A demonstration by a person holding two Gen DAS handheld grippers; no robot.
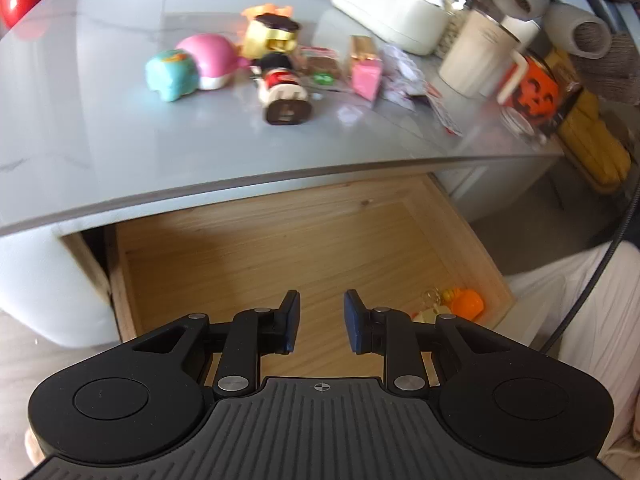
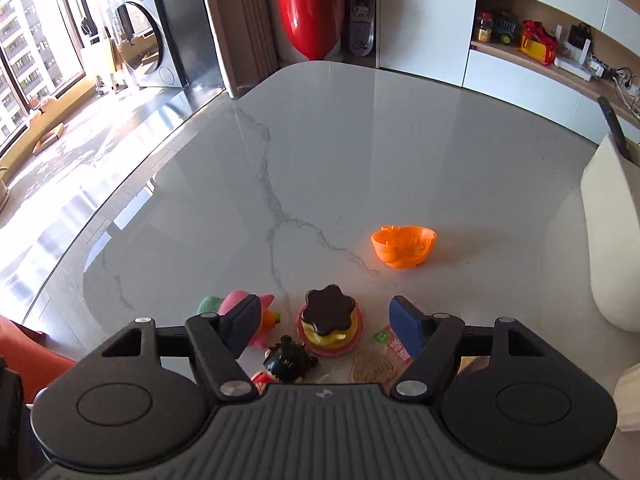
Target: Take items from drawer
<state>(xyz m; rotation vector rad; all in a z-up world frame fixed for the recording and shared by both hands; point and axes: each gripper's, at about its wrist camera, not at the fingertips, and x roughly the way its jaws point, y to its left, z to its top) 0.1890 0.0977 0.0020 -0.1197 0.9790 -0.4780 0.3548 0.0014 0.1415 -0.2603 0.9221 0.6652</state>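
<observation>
The wooden drawer [image 1: 260, 240] stands pulled out under the grey tabletop [image 1: 100, 132]. My left gripper [image 1: 322, 322] hovers open above its near part, nothing between the fingers. A small orange toy with a keyring [image 1: 460, 302] lies in the drawer's right near corner. On the table lie a teal toy [image 1: 172, 76], a pink toy [image 1: 212, 58], a doll [image 1: 280, 80] and a pink packet [image 1: 366, 72]. My right gripper [image 2: 324, 330] is open and empty above the table, over a cake toy [image 2: 328, 320] and the doll's head [image 2: 286, 362]. An orange bowl [image 2: 404, 246] sits further off.
A white case [image 1: 392, 16], a white jug [image 1: 476, 52], paper rolls [image 1: 576, 28] and an orange pumpkin cup [image 1: 532, 90] crowd the table's right side. A tall white container [image 2: 612, 232] stands on the right. White fabric [image 1: 580, 300] lies right of the drawer.
</observation>
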